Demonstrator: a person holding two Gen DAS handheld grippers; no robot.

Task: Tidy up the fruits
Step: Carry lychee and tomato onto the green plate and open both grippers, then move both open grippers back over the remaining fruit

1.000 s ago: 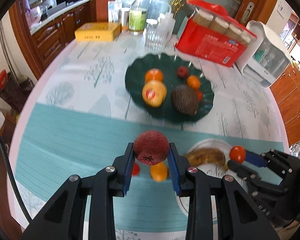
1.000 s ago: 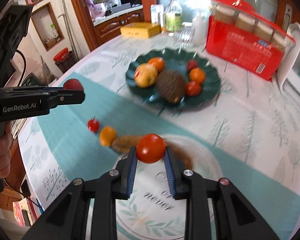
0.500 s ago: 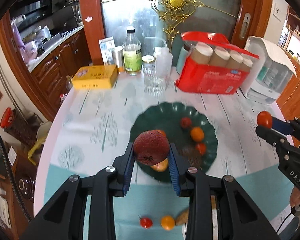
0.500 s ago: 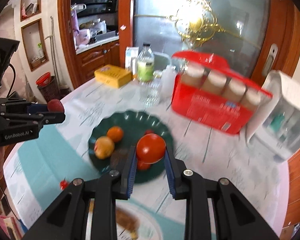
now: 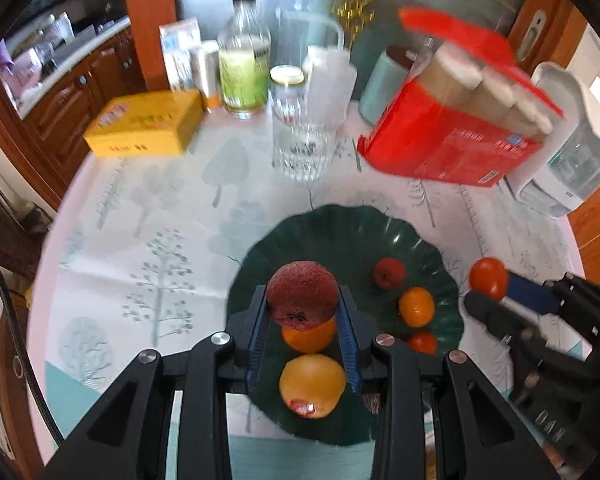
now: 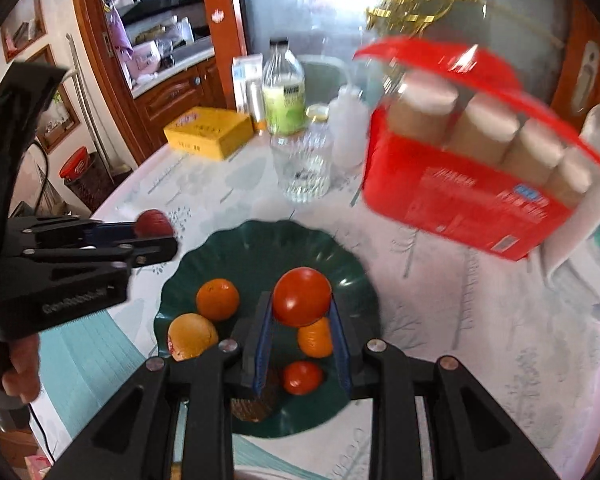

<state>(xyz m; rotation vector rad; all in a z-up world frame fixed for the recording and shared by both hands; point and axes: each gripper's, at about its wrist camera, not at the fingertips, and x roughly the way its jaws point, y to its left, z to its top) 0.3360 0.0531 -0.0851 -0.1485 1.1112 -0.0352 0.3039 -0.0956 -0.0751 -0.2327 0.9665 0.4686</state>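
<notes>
From my left wrist: the dark green plate (image 5: pixel 428 240) is sitting on the tabletop (image 5: pixel 140 216), carrying a yellow apple (image 5: pixel 313 385), two oranges (image 5: pixel 417 306), a small red fruit (image 5: pixel 389 273) and a little tomato (image 5: pixel 423 341). My left claw (image 5: pixel 303 300) is angling steeply down above that plate, its blue pads clamping a dark red fruit (image 5: pixel 303 293) between them. At the right edge, my right claw (image 5: pixel 496 296) is pinching a red tomato (image 5: pixel 488 278) by the plate's rim.

From my right wrist: the same plate (image 6: pixel 260 248) is showing the apple (image 6: pixel 192 335), the oranges (image 6: pixel 217 299), the small tomato (image 6: pixel 302 377) and a brown spiky fruit (image 6: pixel 256 406), partly hidden behind my claw. My right claw (image 6: pixel 302 300) is tilting down above it, closed tight on the tomato (image 6: pixel 302 295). On the left, my hand (image 6: pixel 20 364) is gripping the left claw's handle, and the dark red fruit (image 6: pixel 153 222) is hanging near the plate's edge. Behind, a glass (image 6: pixel 302 168), a yellow box (image 6: pixel 208 132) and a red carton (image 6: pixel 472 184) are standing.
</notes>
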